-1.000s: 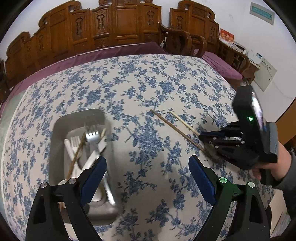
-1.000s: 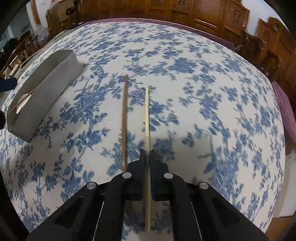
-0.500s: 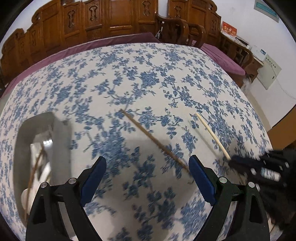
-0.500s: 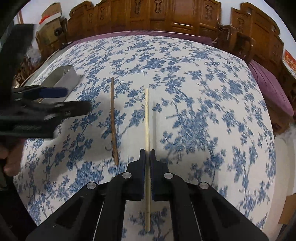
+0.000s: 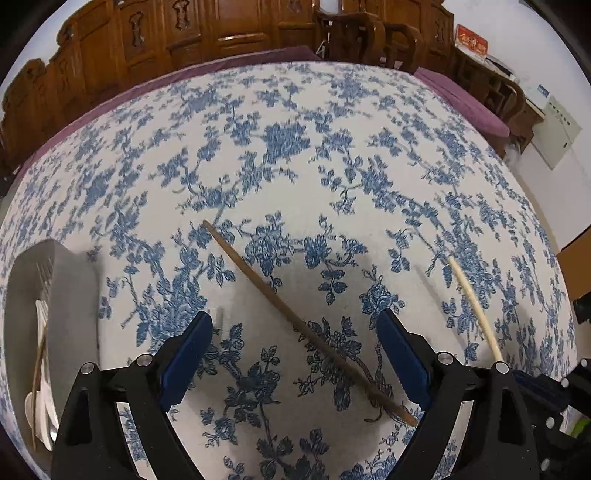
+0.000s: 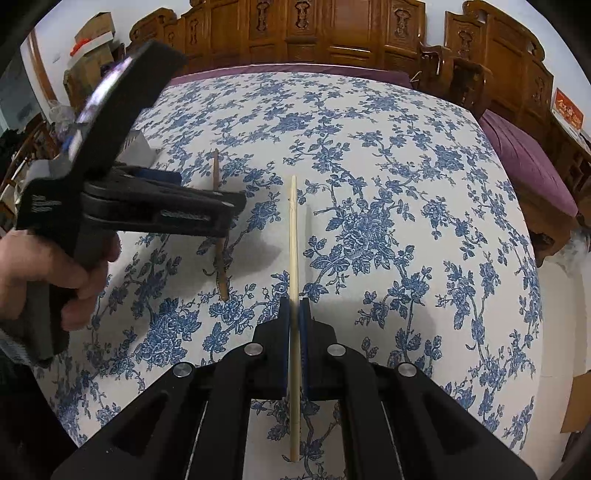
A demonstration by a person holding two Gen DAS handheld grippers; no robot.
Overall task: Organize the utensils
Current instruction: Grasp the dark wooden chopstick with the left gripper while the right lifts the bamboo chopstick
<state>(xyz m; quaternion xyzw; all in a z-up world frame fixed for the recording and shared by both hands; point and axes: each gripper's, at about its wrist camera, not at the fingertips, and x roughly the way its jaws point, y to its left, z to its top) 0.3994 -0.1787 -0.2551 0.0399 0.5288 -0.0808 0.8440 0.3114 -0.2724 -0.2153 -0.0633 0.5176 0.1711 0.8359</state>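
Observation:
A dark brown chopstick (image 5: 295, 325) lies slantwise on the floral tablecloth, and my left gripper (image 5: 295, 328) hangs open just above it with one blue pad on each side. In the right wrist view the same brown chopstick (image 6: 221, 266) is partly hidden behind the left gripper (image 6: 236, 201). My right gripper (image 6: 294, 306) is shut on a pale bamboo chopstick (image 6: 293, 236), lifted off the cloth and pointing away from me. That pale chopstick (image 5: 474, 306) also shows at the right of the left wrist view.
A steel tray (image 5: 70, 306) with white utensils and a chopstick sits at the left edge. A hand (image 6: 44, 277) holds the left gripper's handle. Carved wooden chairs (image 6: 369, 33) ring the far side of the round table.
My left gripper moved right from over the tray and sank over the brown chopstick. My right gripper lifted the pale chopstick and carried it right, away from the brown one.

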